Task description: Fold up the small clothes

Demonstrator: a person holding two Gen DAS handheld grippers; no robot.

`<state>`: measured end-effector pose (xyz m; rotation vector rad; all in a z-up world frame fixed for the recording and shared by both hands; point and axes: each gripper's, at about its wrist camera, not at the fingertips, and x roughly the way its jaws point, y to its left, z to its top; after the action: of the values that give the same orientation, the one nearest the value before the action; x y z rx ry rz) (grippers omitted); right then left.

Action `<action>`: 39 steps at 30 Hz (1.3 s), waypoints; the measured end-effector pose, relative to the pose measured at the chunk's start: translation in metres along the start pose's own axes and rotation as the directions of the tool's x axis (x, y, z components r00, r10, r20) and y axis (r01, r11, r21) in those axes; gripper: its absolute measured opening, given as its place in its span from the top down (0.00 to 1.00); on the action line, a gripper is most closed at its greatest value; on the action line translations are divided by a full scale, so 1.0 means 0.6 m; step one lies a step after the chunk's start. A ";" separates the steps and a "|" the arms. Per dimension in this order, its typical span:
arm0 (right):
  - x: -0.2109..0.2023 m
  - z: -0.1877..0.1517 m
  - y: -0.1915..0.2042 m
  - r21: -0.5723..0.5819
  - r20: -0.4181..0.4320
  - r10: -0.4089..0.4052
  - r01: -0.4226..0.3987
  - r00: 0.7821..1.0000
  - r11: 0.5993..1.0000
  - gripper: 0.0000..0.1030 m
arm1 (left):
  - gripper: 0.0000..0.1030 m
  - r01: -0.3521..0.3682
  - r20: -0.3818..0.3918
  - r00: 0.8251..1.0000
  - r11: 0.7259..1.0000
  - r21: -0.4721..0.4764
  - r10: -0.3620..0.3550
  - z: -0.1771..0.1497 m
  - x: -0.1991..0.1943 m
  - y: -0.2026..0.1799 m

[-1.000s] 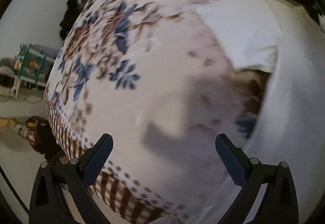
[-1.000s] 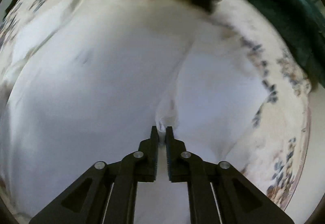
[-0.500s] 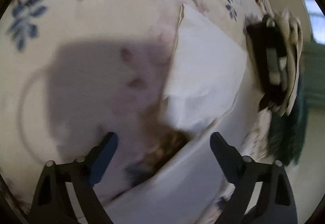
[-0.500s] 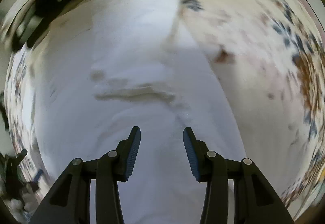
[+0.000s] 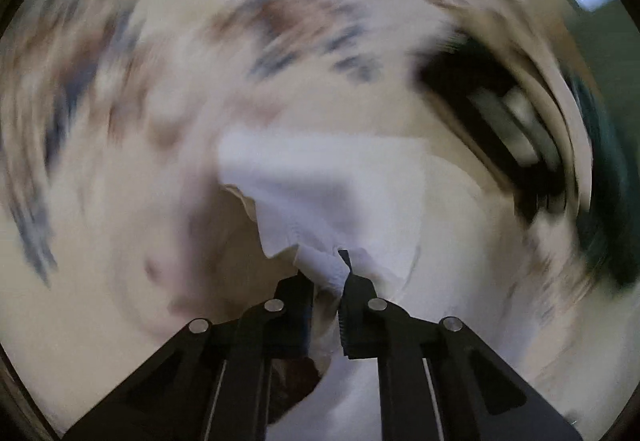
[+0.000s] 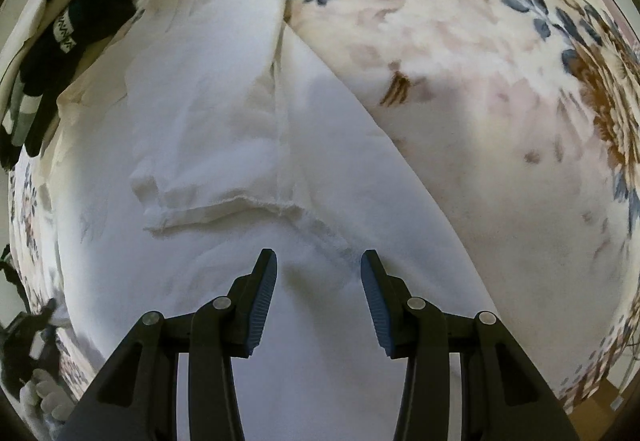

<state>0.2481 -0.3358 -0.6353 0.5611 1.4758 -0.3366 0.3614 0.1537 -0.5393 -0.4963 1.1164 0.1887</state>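
On the floral blanket (image 6: 500,89) lies the white garment (image 6: 224,145), spread flat under both of my cameras. Through my left wrist view, which is heavily smeared by motion blur, the left gripper (image 5: 326,269) has its fingers drawn close together with a bunched fold of the white cloth's edge pinched between the tips, the fabric puckering and lifting toward them. Beyond it I can make out a dark pile of other clothes (image 5: 508,113) at the upper right, too blurred to describe further. Through my right wrist view the picture is sharp: the garment is plain white, lightly wrinkled, with a sleeve-like flap folded over its middle, a stitched hem running across, and one long straight edge slanting down to the right against the blanket's blue and brown flowers. My right gripper (image 6: 318,277) hovers just above the cloth near that hem, fingers spread wide and holding nothing. Dark clothes (image 6: 68,29) sit at the garment's upper left corner.
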 end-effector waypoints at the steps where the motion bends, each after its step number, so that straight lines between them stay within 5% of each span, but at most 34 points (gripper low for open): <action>1: 0.000 0.002 0.001 0.005 0.000 0.004 -0.004 1.000 1.000 0.55 | 0.92 -0.014 0.033 0.999 0.996 0.087 0.011 -0.003 -0.011 -0.027; 3: 0.000 -0.002 -0.007 0.008 0.001 0.007 -0.008 1.000 1.000 0.55 | 0.92 -0.057 0.085 0.996 0.954 0.293 0.033 -0.020 -0.024 -0.102; 7: -0.009 -0.014 -0.047 0.025 -0.008 0.003 -0.003 1.000 1.000 0.55 | 0.92 -0.016 0.050 0.999 0.817 0.577 -0.016 -0.101 -0.001 -0.257; 9: -0.017 -0.020 -0.065 0.035 -0.013 -0.007 0.007 1.000 0.999 0.55 | 0.88 0.003 -0.012 1.000 0.748 0.664 0.006 -0.156 0.023 -0.310; 13: -0.035 -0.029 -0.105 0.049 -0.029 -0.031 0.032 0.999 0.998 0.55 | 0.87 0.049 -0.103 0.994 0.666 0.744 0.042 -0.245 0.047 -0.347; 16: -0.053 -0.032 -0.128 0.059 -0.032 -0.037 0.039 0.999 0.997 0.55 | 0.75 0.029 -0.125 0.988 0.687 0.726 0.090 -0.279 0.034 -0.310; 20: -0.072 -0.027 -0.123 0.034 -0.025 -0.009 0.010 1.000 0.999 0.55 | 0.22 -0.065 -0.102 0.979 0.747 0.661 0.175 -0.267 0.013 -0.228; 28: -0.065 0.045 0.042 -0.130 -0.042 0.180 -0.184 0.983 0.974 0.49 | 0.21 -0.289 -0.015 0.942 0.829 0.479 0.336 -0.188 0.001 -0.077; 34: 0.030 0.161 0.177 -0.191 -0.090 0.170 -0.185 0.981 0.964 0.49 | 0.21 -0.462 0.065 0.879 0.809 0.364 0.473 -0.160 0.008 -0.017; 36: 0.049 0.179 0.196 -0.200 -0.110 0.174 -0.193 0.979 0.960 0.57 | 0.21 -0.472 0.065 0.875 0.817 0.330 0.479 -0.146 0.011 -0.005; 38: 0.049 0.186 0.214 -0.226 -0.081 0.158 -0.173 0.984 0.959 0.97 | 0.21 -0.470 0.063 0.877 0.825 0.313 0.476 -0.137 0.011 0.004; 39: 0.037 0.183 0.220 -0.245 -0.040 0.137 -0.143 0.990 0.959 0.97 | 0.21 -0.468 0.062 0.878 0.828 0.309 0.474 -0.135 0.011 0.005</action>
<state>0.4133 -0.2835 -0.6376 0.4657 1.4643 -0.0335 0.2974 0.1178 -0.5740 0.0772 1.2462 0.4301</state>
